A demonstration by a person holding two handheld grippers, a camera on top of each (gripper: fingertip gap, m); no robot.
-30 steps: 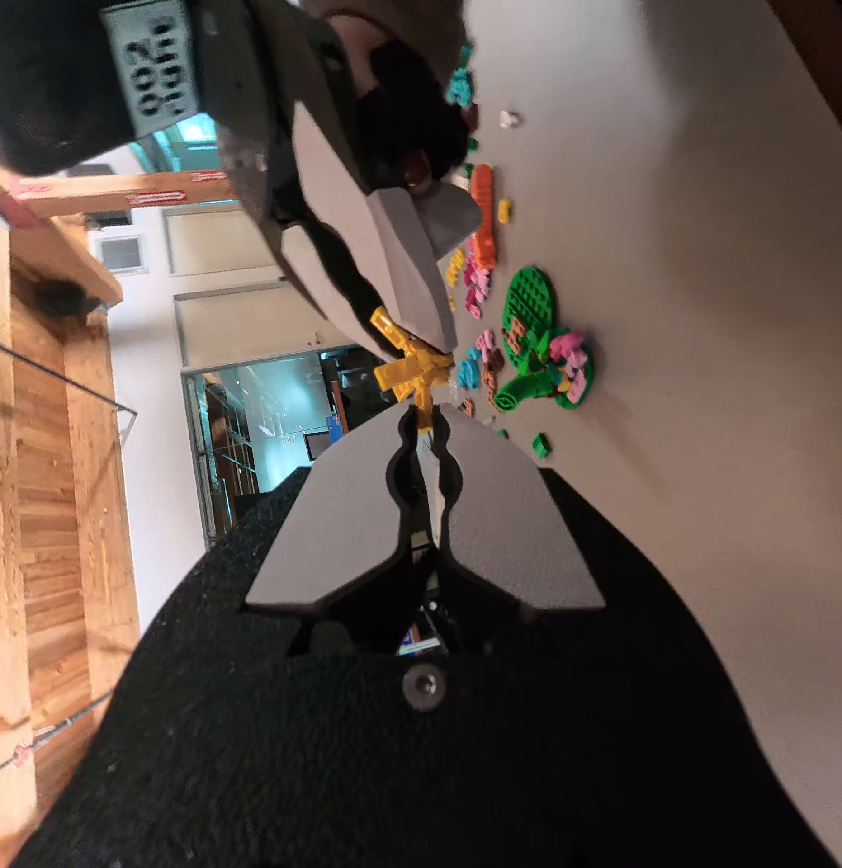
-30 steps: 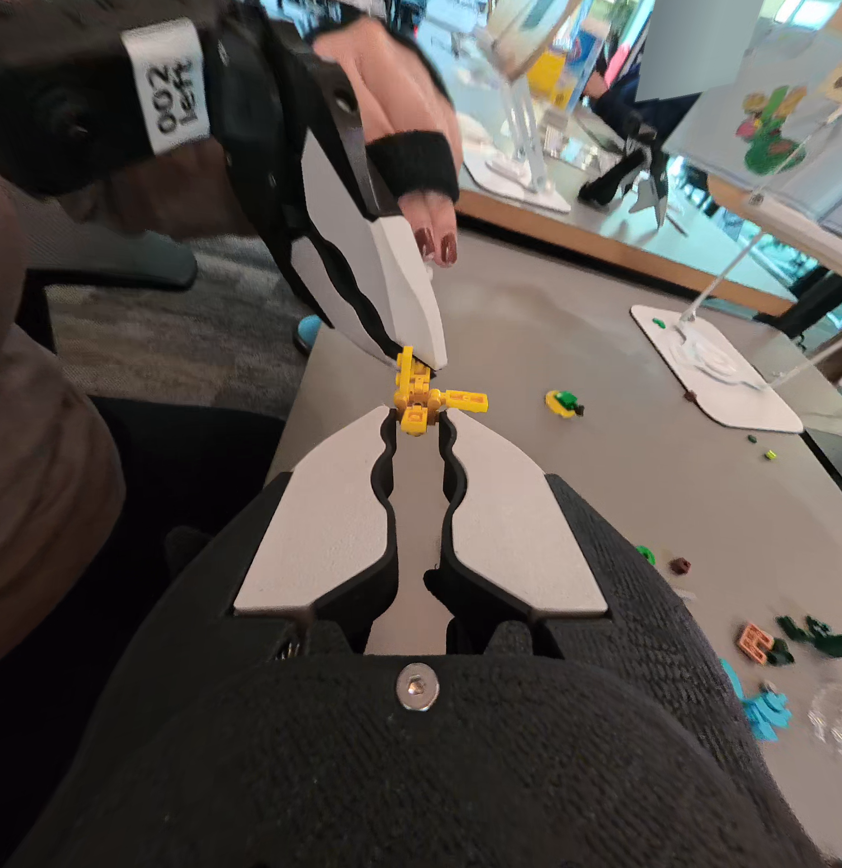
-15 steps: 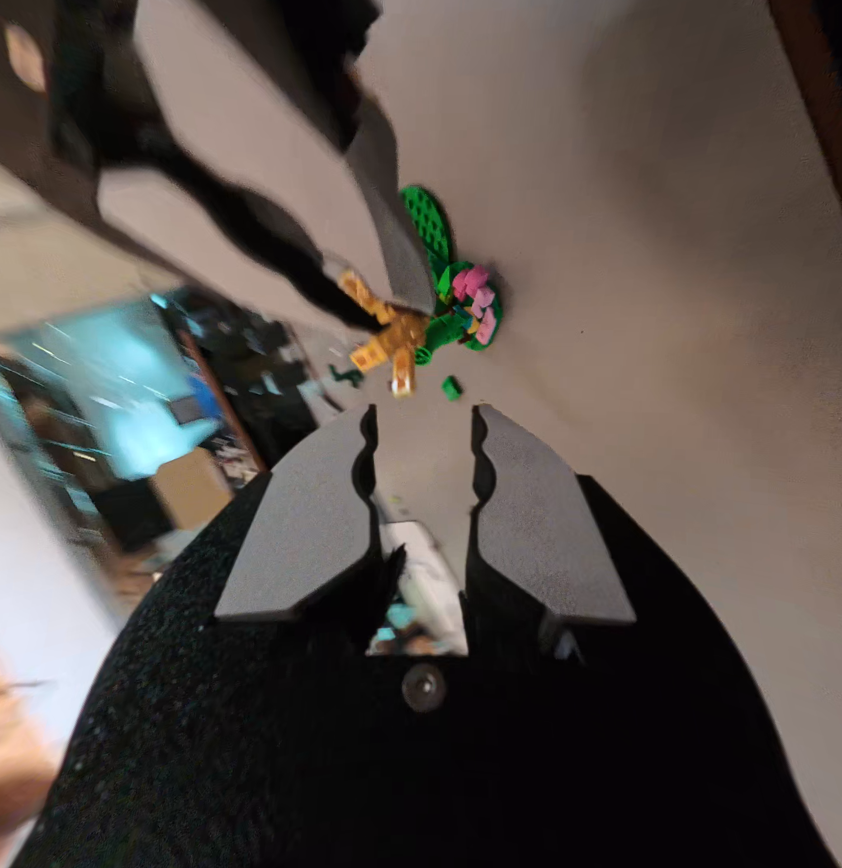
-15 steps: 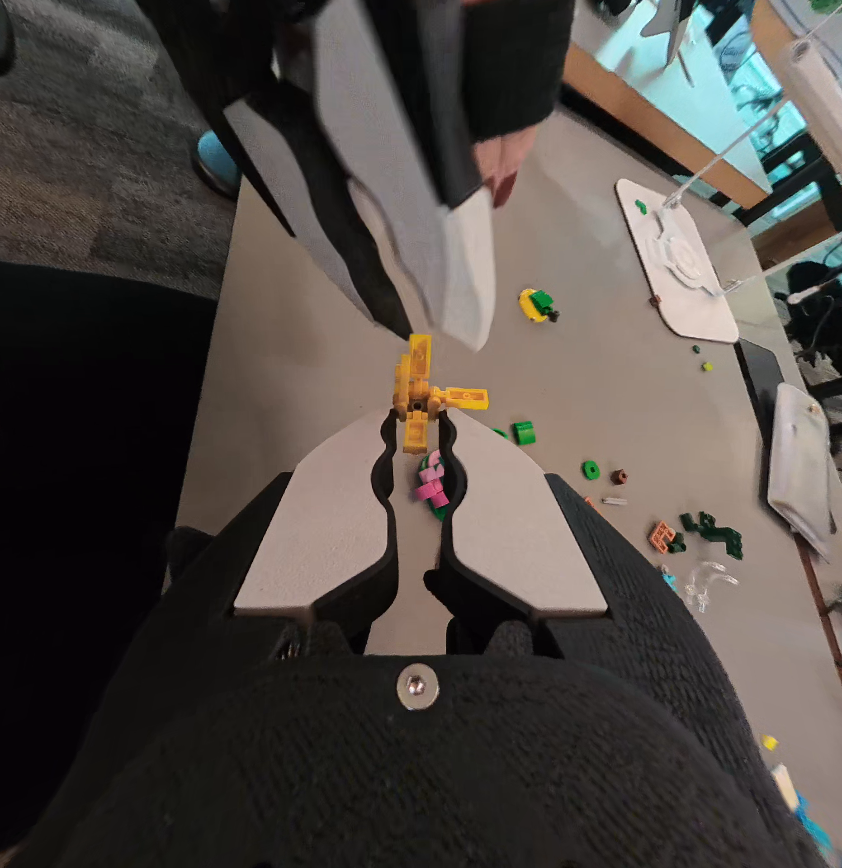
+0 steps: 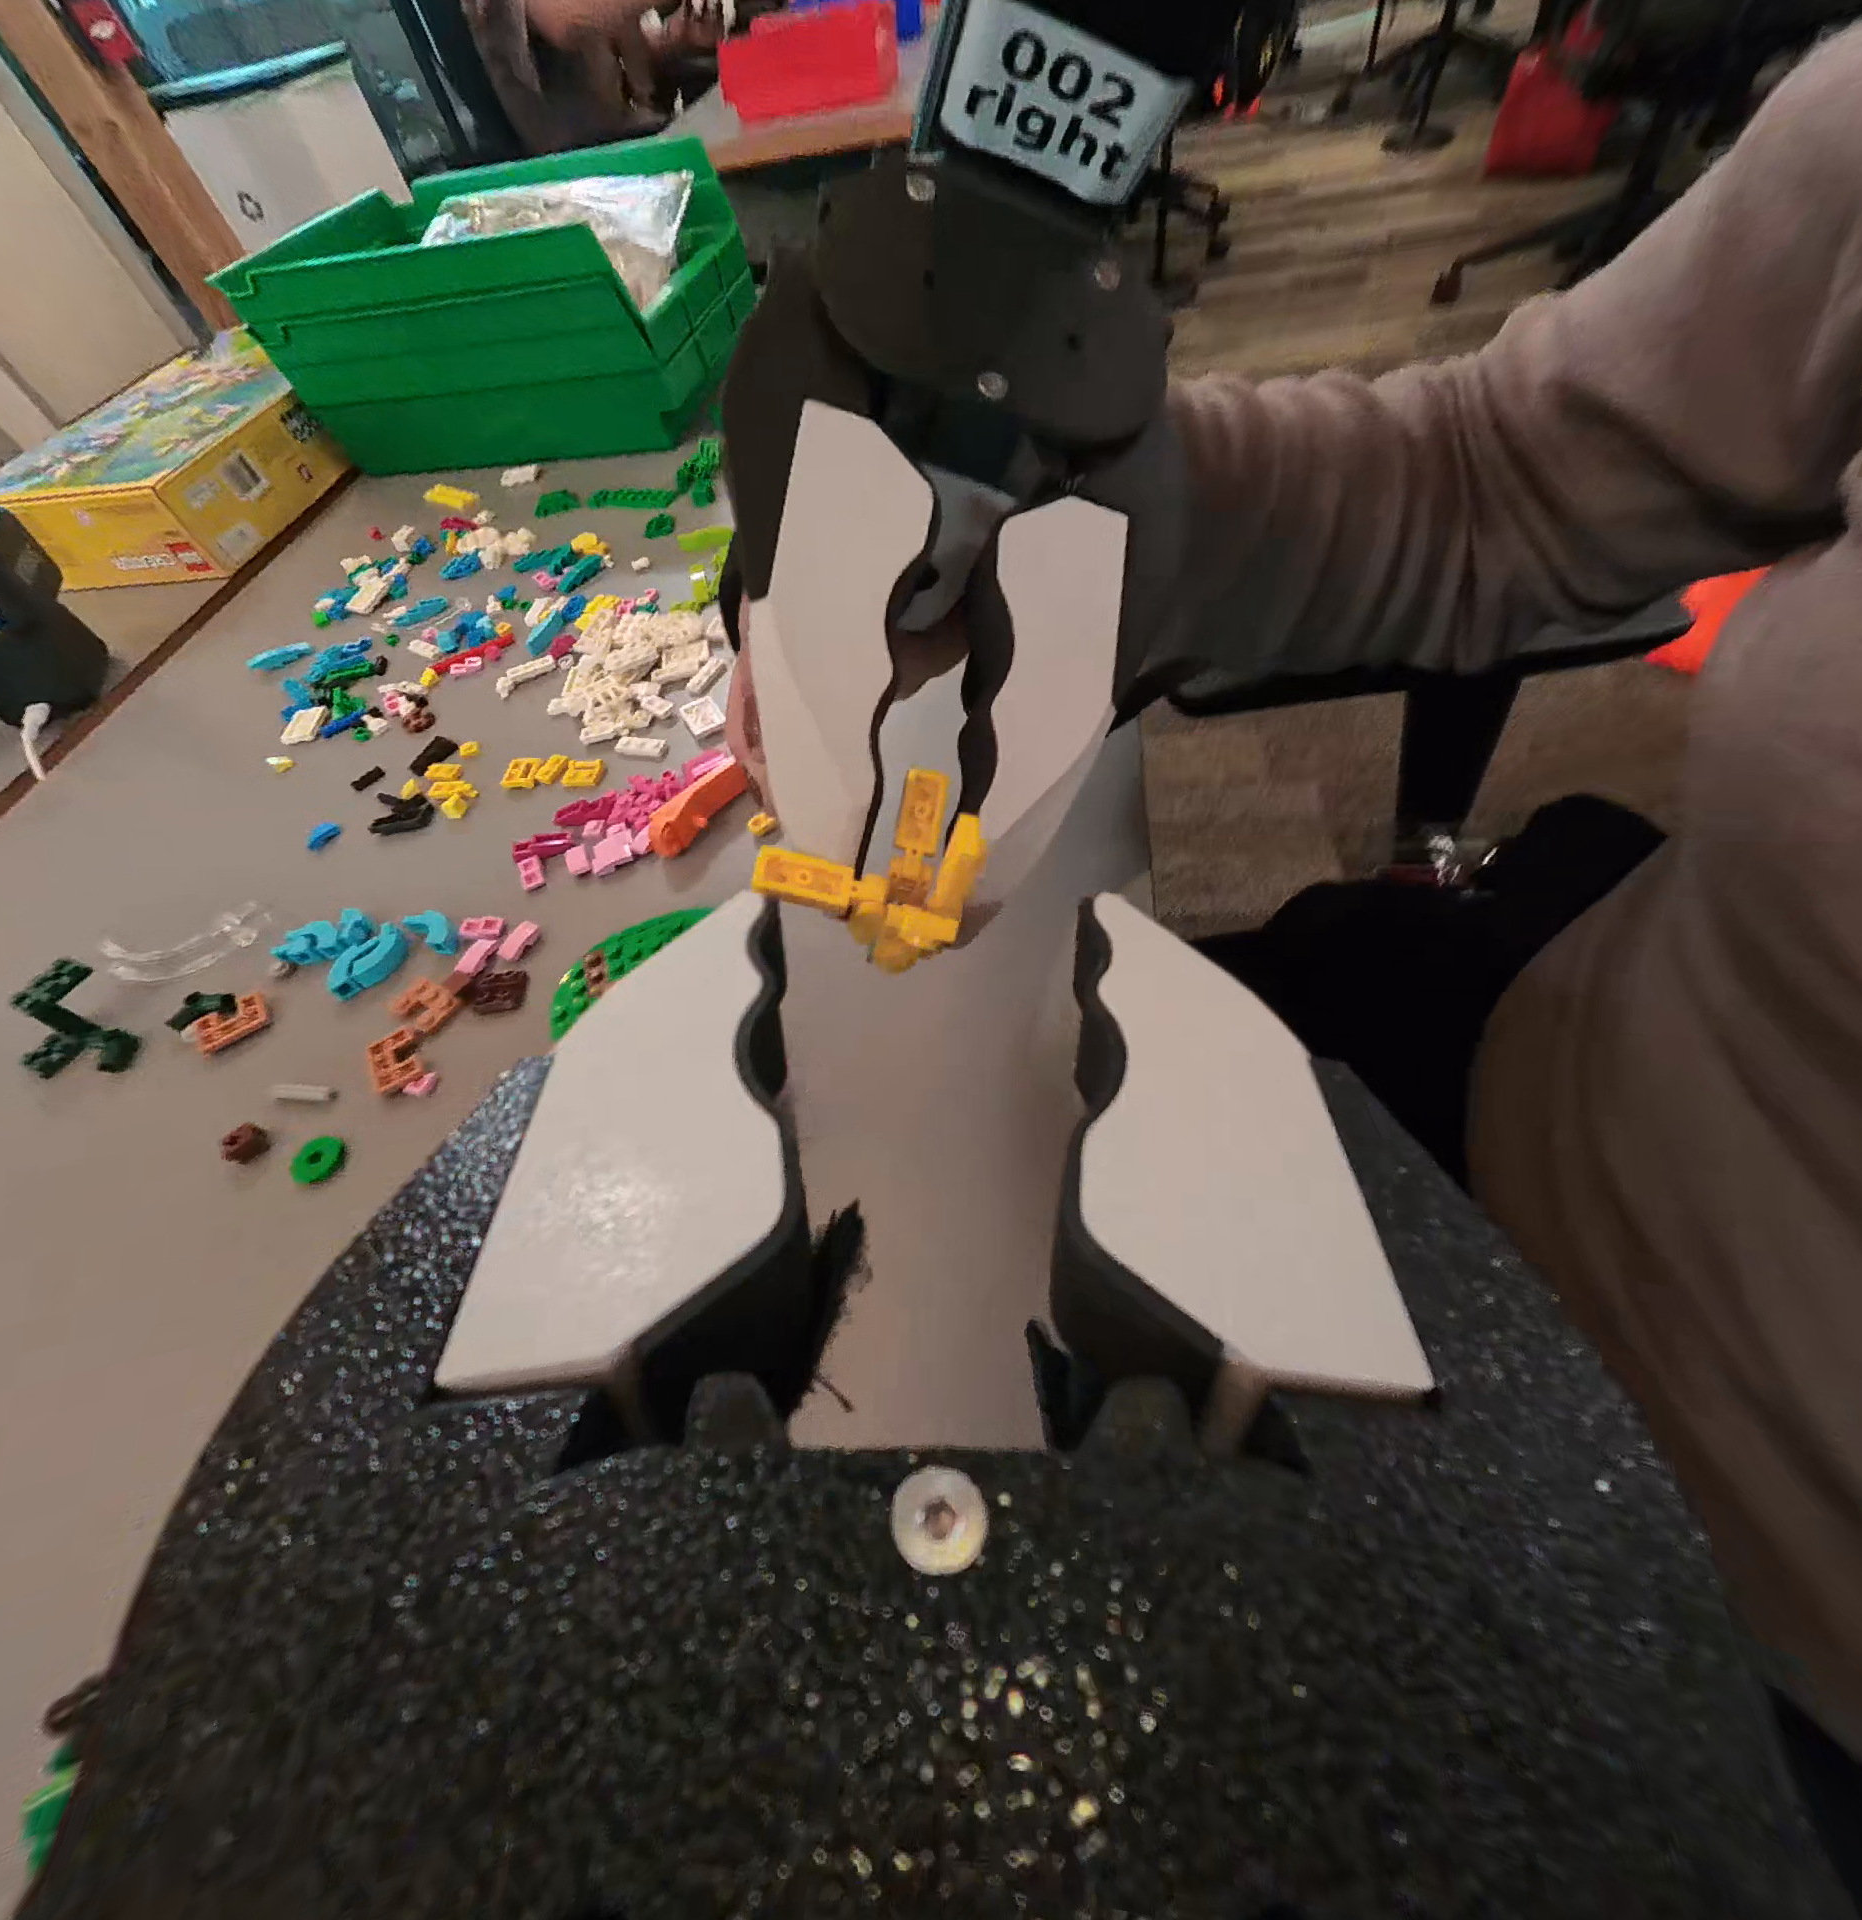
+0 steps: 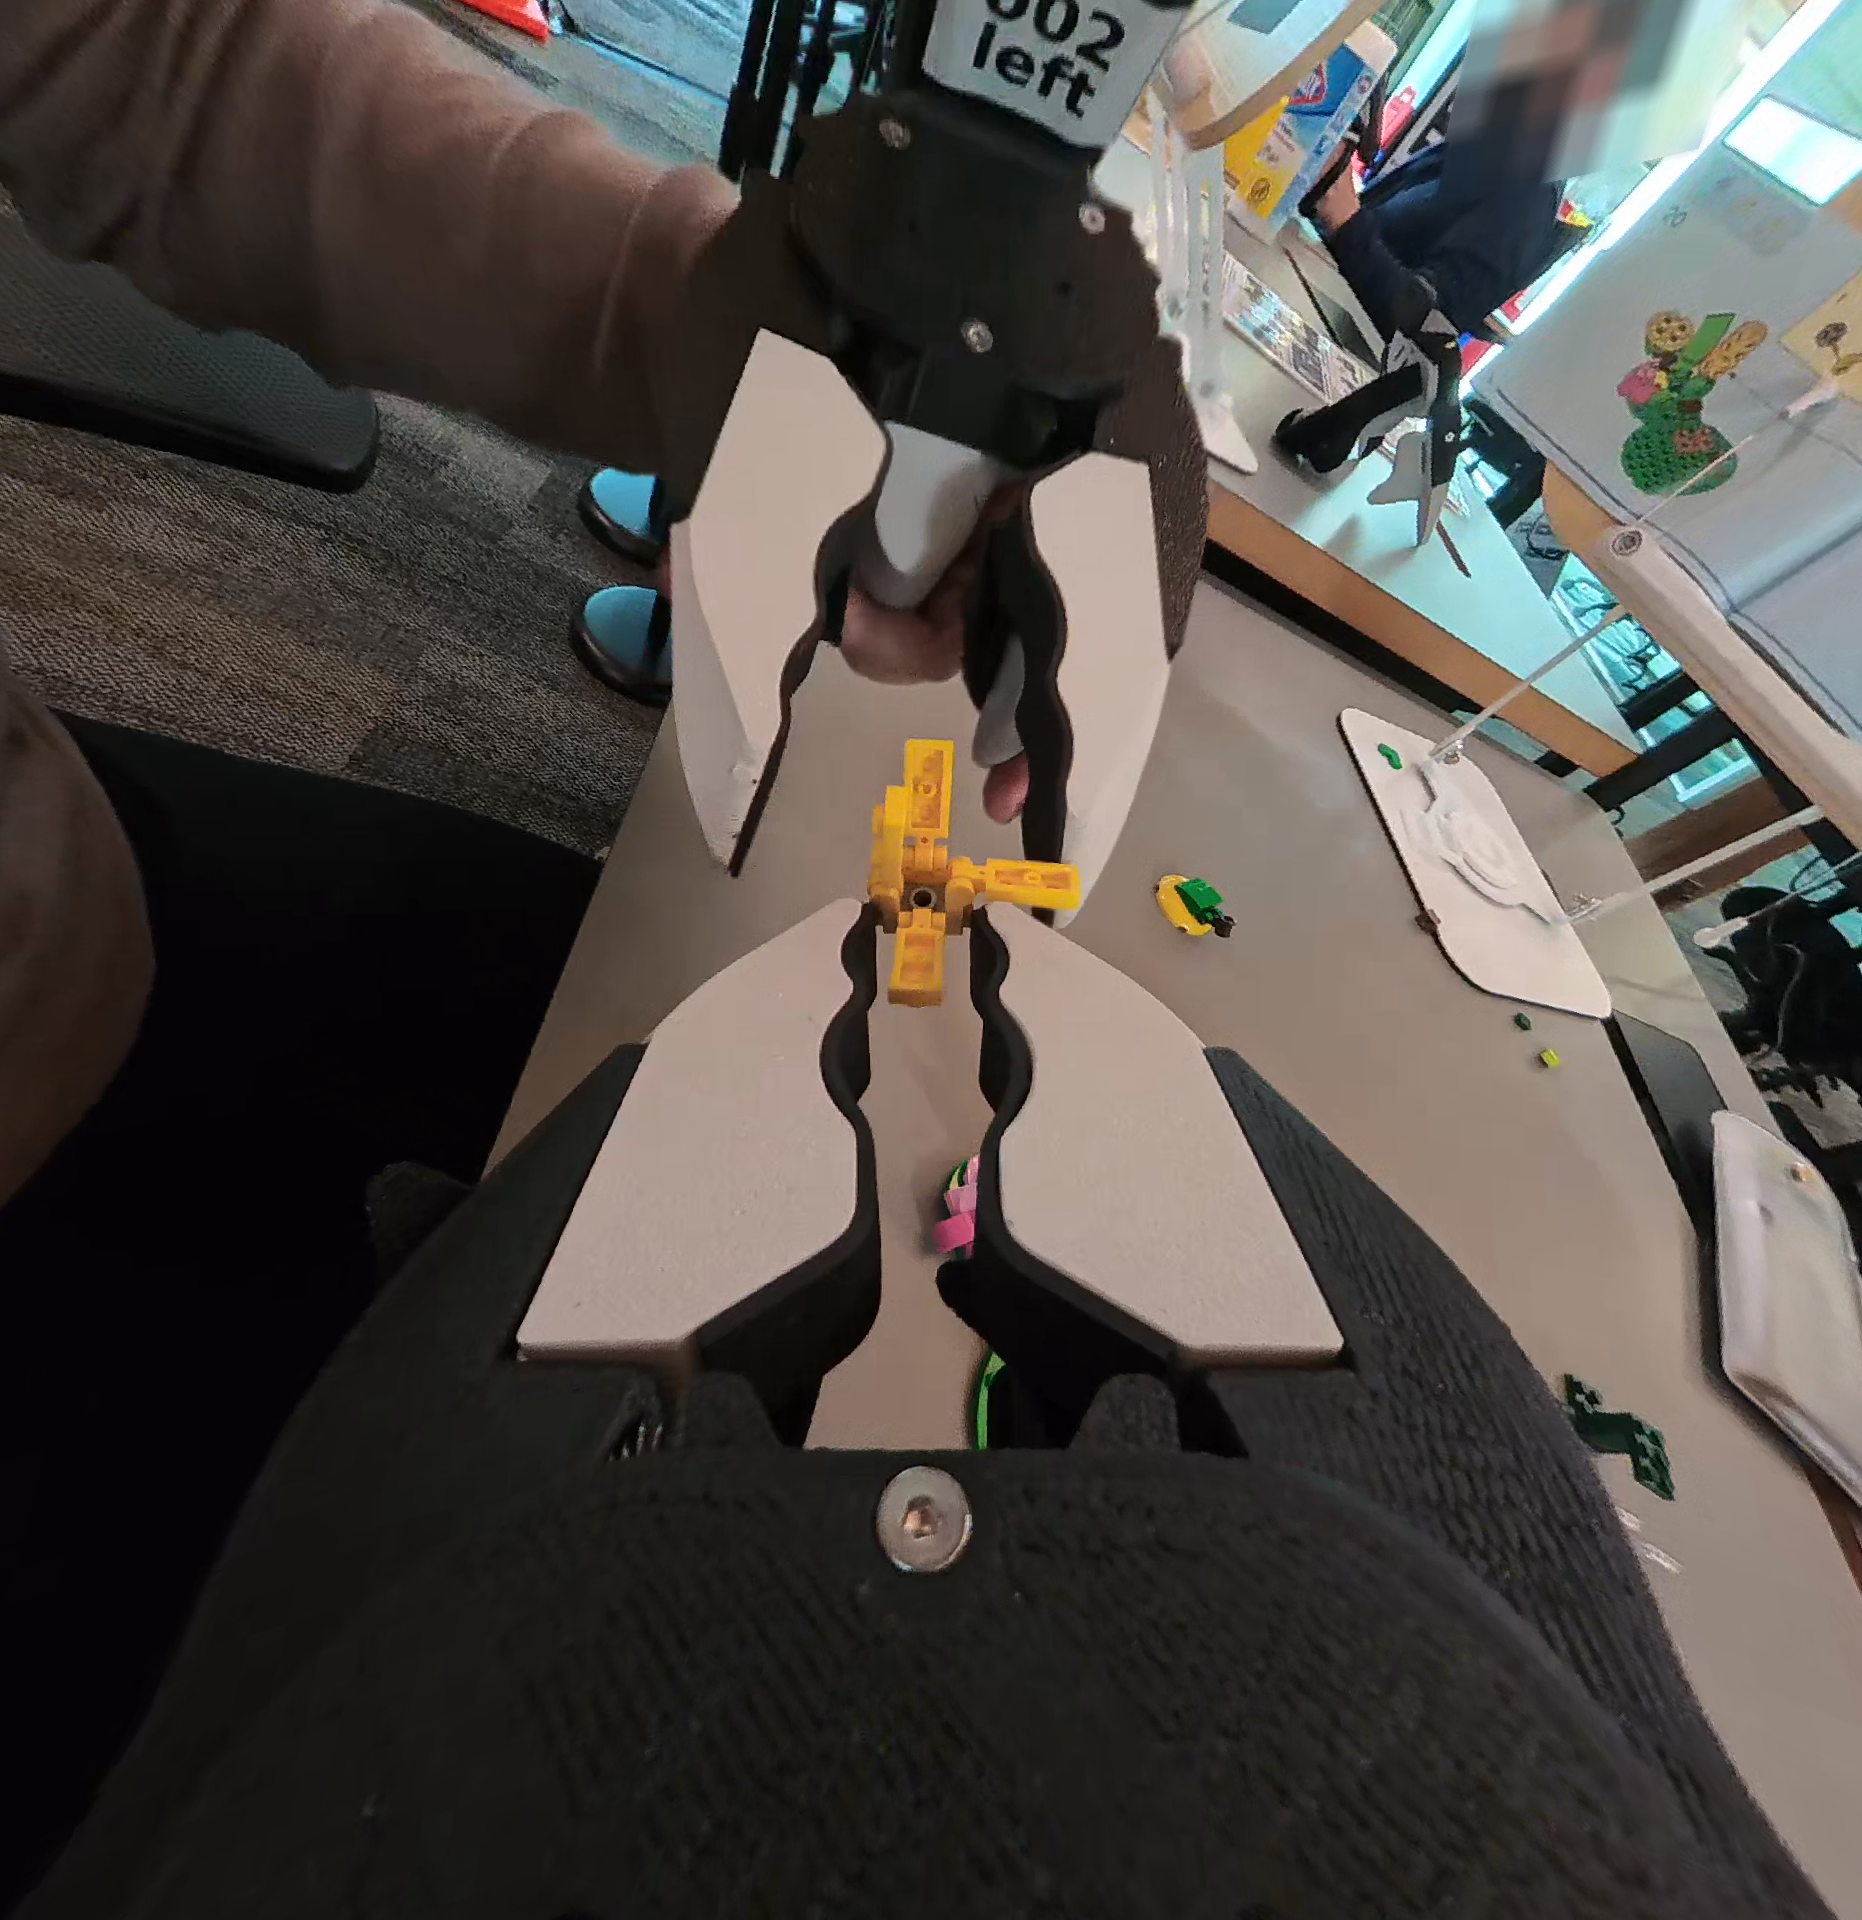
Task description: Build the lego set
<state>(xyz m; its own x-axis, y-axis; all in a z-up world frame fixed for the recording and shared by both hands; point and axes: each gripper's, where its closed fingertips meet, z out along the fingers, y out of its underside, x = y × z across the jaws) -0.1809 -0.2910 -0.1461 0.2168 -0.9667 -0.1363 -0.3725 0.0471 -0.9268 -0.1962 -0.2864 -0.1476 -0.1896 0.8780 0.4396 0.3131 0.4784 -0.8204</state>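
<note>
A yellow lego assembly, cross-shaped with hinged petals, is held in the air above the table edge. My right gripper is shut on its lower part. In the left wrist view the right gripper comes down from above with the assembly at its tips. My left gripper is open and empty, facing the right one, tips just short of the assembly. In the right wrist view the left gripper straddles the assembly without touching. A green round base with pink flowers lies below, mostly hidden.
Loose bricks of many colours cover the grey table. Green bins and a yellow box stand at the back. A small yellow-green piece and a white stand base lie farther off. The person's sleeves are close by. The small yellow-green piece is about 25 cm from both grippers' fingertips.
My left gripper let go of the yellow assembly, opened and swung round to face the right gripper. The right gripper kept its hold on the assembly.
</note>
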